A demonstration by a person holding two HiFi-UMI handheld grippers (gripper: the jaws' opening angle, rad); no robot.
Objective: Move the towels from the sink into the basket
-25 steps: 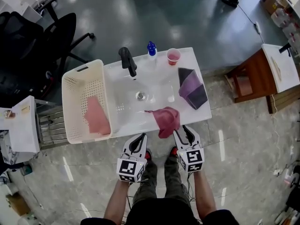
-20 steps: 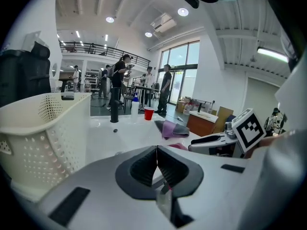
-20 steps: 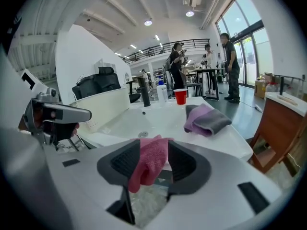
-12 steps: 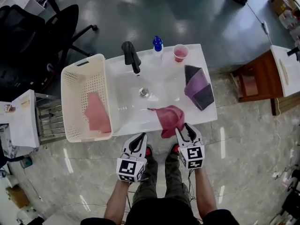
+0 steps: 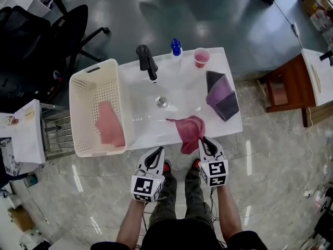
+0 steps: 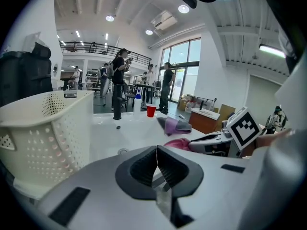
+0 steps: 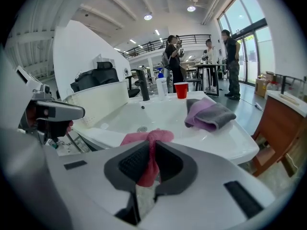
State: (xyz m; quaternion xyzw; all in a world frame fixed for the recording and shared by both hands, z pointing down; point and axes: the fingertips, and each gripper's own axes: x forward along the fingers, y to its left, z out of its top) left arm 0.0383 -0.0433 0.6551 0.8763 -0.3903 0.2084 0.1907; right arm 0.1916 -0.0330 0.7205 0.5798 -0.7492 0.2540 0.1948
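- Head view: a white sink (image 5: 151, 100) stands with a cream basket (image 5: 83, 77) touching its left side.
- A light pink towel (image 5: 109, 130) lies inside the basket, against the wall next to the sink.
- A dark pink towel (image 5: 190, 132) is draped over the sink's front rim, part in the bowl and part hanging outside.
- A purple and grey towel (image 5: 222, 100) lies folded on the sink's right ledge.
- A black tap (image 5: 146, 61), a blue-capped bottle (image 5: 176, 48) and a red cup (image 5: 201, 57) stand along the back edge.
- The left tool (image 5: 156, 152) is held just in front of the sink rim, apart from every towel.
- The right tool (image 5: 205, 142) sits at the hanging end of the dark pink towel.
- Left gripper view: the jaws are together with nothing between them; the basket wall fills the left.
- Right gripper view: the jaws have just been closing and are now clamped on a fold of the dark pink towel, which runs from the pads up onto the rim.
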